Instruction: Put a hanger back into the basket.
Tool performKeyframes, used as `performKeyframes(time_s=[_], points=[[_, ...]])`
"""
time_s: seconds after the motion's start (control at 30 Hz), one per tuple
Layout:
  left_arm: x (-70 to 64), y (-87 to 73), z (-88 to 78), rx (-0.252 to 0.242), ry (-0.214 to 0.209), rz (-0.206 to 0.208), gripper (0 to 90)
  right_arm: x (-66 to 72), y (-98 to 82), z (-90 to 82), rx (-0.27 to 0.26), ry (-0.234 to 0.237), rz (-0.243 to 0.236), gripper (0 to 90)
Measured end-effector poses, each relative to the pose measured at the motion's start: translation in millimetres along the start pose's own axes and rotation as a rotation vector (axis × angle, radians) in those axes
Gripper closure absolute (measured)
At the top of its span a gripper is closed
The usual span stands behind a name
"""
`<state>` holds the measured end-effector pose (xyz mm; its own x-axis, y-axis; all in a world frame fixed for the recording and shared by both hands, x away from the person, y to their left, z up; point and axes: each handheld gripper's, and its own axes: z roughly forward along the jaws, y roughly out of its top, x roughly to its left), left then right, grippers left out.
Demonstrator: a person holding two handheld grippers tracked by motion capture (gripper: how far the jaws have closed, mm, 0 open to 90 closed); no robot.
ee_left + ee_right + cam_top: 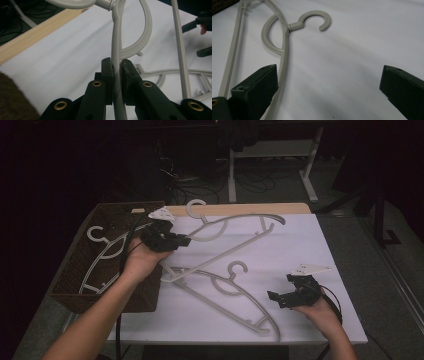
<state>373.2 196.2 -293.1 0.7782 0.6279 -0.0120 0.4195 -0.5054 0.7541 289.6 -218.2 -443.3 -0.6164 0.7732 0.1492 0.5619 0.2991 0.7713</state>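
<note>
Your left gripper clenched on far hanger, holding it tilted above white surface, beside basket. Your right gripper at near right, jaws released wide, beside near hanger lying flat.

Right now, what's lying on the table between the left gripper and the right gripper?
In the high view, a pale hanger lying flat sits between the left gripper, shut on another hanger, and the open right gripper.

Dark room — grey floor, white desk legs behind, cables tangled underneath — light dim.
</note>
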Motion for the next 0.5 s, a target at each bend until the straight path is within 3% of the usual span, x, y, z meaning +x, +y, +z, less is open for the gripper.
performKeyframes(time_s=[0.2, 0.23, 0.5], points=[[32.5, -13.3, -30.6, -0.017, 0.048, -0.037, 82.5, 0.0, 0.0, 1.0, 0.003, -0.001, -0.001, 1.7], [32.5, -13.3, -30.6, -0.017, 0.048, -0.037, 82.5, 0.0, -0.1, 1.3, 0.004, -0.002, -0.001, 1.7], [81.0, -44.1, -76.4, -0.034, 0.161, -0.104, 82.5, -0.2, -0.2, 2.0, 0.006, -0.006, 0.005, 1.7]])
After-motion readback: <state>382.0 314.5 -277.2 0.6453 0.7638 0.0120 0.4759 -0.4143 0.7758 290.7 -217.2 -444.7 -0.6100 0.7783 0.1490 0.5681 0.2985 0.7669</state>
